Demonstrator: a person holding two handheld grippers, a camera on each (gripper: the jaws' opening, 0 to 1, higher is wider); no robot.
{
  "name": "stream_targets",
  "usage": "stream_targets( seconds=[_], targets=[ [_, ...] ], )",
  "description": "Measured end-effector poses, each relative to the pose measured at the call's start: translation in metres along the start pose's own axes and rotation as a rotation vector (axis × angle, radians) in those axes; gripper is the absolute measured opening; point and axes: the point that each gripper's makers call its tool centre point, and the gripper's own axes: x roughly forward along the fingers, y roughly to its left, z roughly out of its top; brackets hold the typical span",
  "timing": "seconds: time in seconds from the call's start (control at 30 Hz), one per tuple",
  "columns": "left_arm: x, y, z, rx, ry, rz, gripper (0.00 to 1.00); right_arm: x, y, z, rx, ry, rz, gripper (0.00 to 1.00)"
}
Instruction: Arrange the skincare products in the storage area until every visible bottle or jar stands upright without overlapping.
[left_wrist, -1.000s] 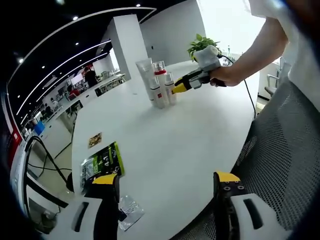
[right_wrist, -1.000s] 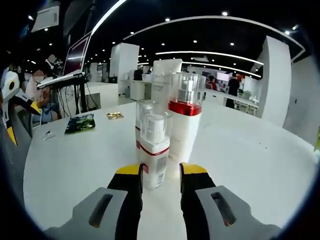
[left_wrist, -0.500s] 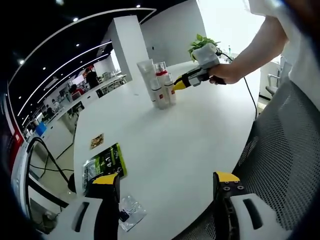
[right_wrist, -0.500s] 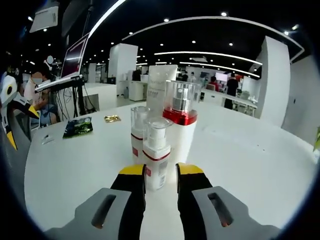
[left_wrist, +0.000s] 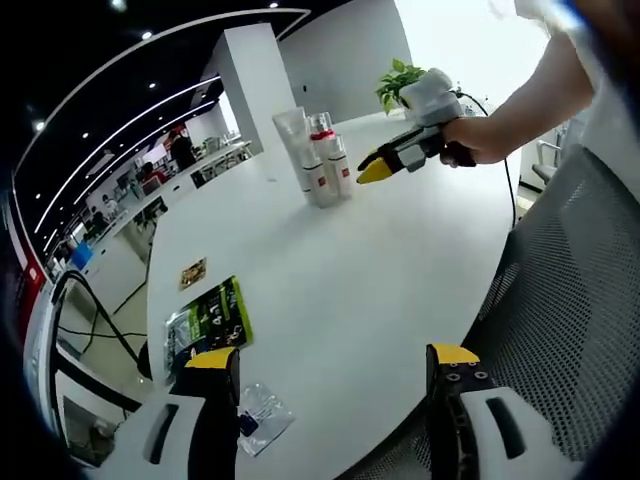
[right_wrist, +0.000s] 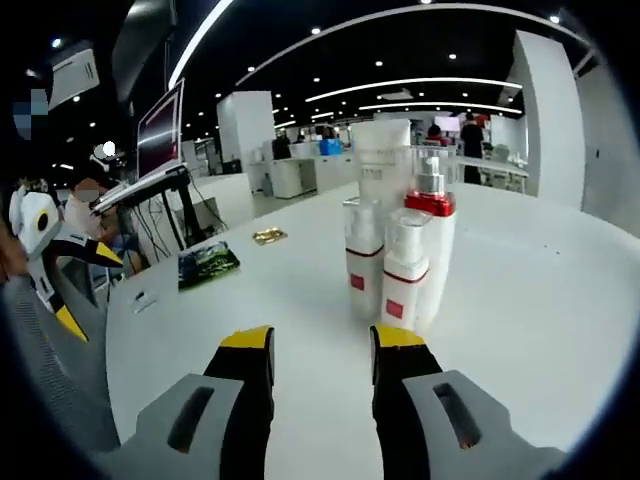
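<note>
**Skincare cluster upright on white table; both grippers empty**

Item 1. Skincare group: a tall white tube (right_wrist: 385, 160), a red-collared pump bottle (right_wrist: 430, 235) and two small clear-capped bottles, one nearer (right_wrist: 402, 270) and one to its left (right_wrist: 362, 255). All four stood upright on the white table (right_wrist: 520, 330), packed close together, toward the far side of the table as the left gripper view showed the cluster (left_wrist: 318, 160). Whether neighbouring bottles touched could not be told. None lay over another. Judged: the arrangement looked at or near the requested final state.

Item 2. Right gripper (right_wrist: 320, 345): jaws apart, nothing between them, held near and short of the bottles with a bare strip of table between. In the left gripper view the same tool (left_wrist: 378, 170), gripped by a person's hand (left_wrist: 475, 150), sat just right of the cluster with its yellow tips close together at that angle. Judged: kept clear so as not to knock the standing bottles.

Item 3. Left gripper (left_wrist: 330, 365): jaws wide apart and empty, parked at the near table edge beside a mesh chair (left_wrist: 570, 300), well apart from the bottles; judged idle.

Item 4. Sundries, left side of table: green packet (left_wrist: 210, 320), small gold sachet (left_wrist: 192, 272), clear wrapper (left_wrist: 255, 415). Potted plant (left_wrist: 400, 80) at the far edge.
</note>
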Motion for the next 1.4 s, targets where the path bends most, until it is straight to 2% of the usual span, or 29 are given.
stream_targets(
  seconds=[0.17,0.3,0.37,0.47,0.63,0.77,0.9,1.03,1.2,1.37,1.4],
  targets=[
    [0.000,-0.001,-0.001,0.001,0.006,-0.007,0.78,0.009,0.019,0.007,0.044,0.001,0.025,0.38],
    [0.000,-0.001,-0.002,-0.008,0.011,-0.004,0.78,0.010,0.041,0.027,0.063,-0.012,0.047,0.43],
    [0.001,-0.003,-0.003,-0.011,0.023,-0.014,0.78,0.007,0.047,0.038,0.070,-0.044,0.047,0.45],
    [0.001,-0.005,-0.004,-0.012,0.030,-0.022,0.78,0.005,0.058,0.043,0.077,-0.034,0.055,0.47],
    [0.001,-0.011,-0.003,-0.002,0.028,-0.040,0.78,-0.005,0.081,0.063,0.036,-0.030,0.100,0.50],
    [0.001,-0.011,-0.002,-0.008,0.019,-0.043,0.77,0.000,0.092,0.077,-0.003,-0.017,0.128,0.56],
    [-0.001,-0.010,0.001,-0.015,0.004,-0.039,0.75,0.014,0.101,0.099,-0.069,-0.003,0.146,0.60],
    [-0.003,-0.008,0.005,-0.013,-0.017,-0.028,0.72,0.036,0.114,0.120,-0.094,-0.004,0.175,0.66],
    [-0.005,-0.004,0.009,-0.022,-0.038,-0.008,0.70,0.065,0.127,0.128,-0.148,0.052,0.199,0.73],
    [-0.006,-0.003,0.006,-0.023,-0.024,-0.006,0.65,0.102,0.143,0.123,-0.233,0.179,0.221,0.77],
    [-0.006,-0.003,0.006,-0.029,-0.024,-0.006,0.64,0.108,0.147,0.124,-0.238,0.179,0.227,0.78]
  ],
)
